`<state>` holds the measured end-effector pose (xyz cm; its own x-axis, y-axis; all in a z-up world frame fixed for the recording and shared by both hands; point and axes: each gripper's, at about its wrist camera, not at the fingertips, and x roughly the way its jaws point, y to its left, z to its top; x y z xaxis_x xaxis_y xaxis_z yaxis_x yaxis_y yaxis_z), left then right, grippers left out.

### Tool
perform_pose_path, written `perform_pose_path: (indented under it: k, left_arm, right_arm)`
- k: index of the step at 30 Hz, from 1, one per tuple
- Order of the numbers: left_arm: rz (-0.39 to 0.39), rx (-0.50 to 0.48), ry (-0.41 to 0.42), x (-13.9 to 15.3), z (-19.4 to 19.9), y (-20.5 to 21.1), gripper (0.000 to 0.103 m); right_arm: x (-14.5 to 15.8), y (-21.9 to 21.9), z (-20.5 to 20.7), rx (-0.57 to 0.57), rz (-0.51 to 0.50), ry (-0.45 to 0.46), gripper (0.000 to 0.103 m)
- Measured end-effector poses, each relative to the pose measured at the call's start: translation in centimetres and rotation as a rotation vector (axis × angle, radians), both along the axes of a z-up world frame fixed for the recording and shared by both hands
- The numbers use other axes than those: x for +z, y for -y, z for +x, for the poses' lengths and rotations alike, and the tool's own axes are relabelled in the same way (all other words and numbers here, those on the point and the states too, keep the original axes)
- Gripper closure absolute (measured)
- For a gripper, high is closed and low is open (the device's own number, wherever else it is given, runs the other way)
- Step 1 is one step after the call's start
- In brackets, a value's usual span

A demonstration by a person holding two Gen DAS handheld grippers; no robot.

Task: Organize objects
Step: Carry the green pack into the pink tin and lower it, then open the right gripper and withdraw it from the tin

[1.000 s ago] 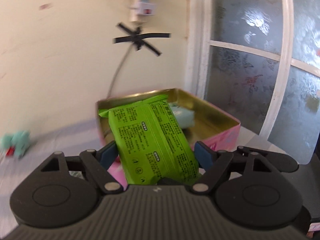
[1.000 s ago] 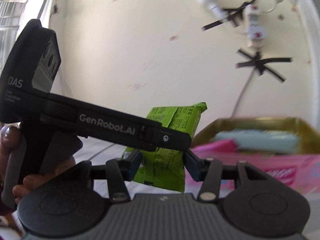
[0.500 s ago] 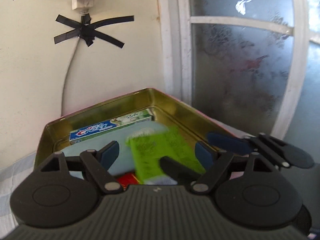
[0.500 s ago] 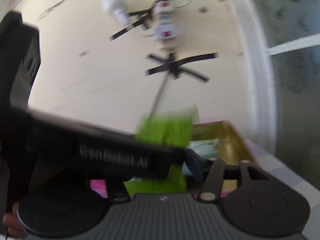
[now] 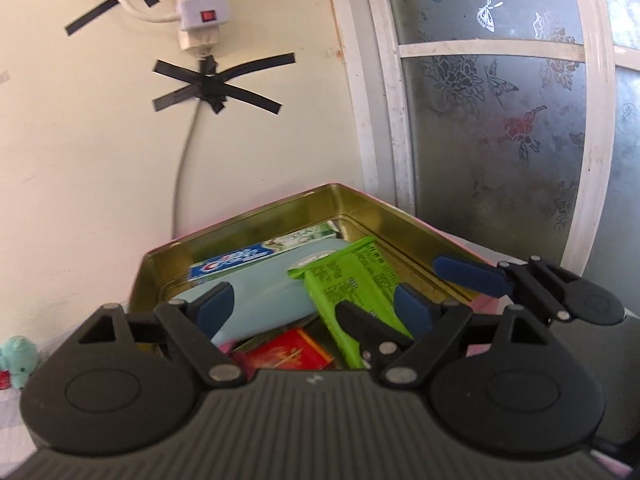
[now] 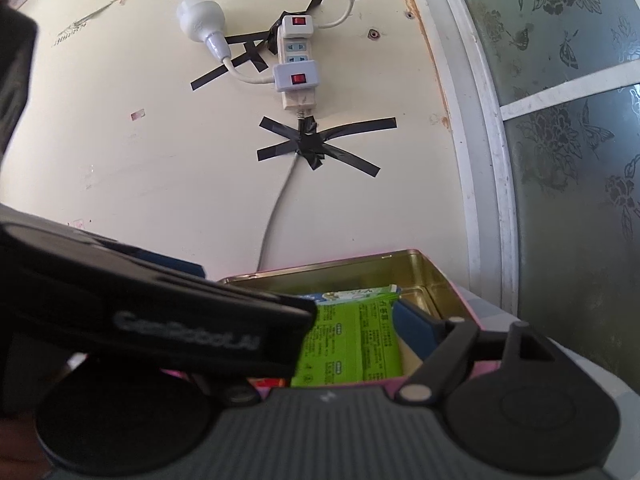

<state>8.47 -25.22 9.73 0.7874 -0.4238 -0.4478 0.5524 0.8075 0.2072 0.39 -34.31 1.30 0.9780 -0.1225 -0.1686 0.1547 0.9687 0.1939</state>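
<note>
A second before, both tongs pinched the green packet (image 5: 352, 292) just outside the tin box (image 5: 256, 220). Now the packet lay inside the tin box, leaning on one light blue case (image 5: 264, 288). The left tongs (image 5: 316, 308) and right tongs (image 6: 352, 340) had just been opening and stood apart around the packet, not pressing it. In the tin box were also one toothpaste box (image 5: 248, 258) and one red pack (image 5: 292, 354).

Red box (image 5: 289, 354) partly behind gripper body.
</note>
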Motion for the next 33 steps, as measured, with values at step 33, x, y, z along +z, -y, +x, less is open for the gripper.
perform_pose_path:
  k: [33]
  left_arm:
    - [-0.136, 0.04, 0.016, 0.4, -4.7, -7.8, 0.011]
  right_arm:
    - [-0.7, -4.2, -3.4, 0.057, -0.102, 0.059, 0.007]
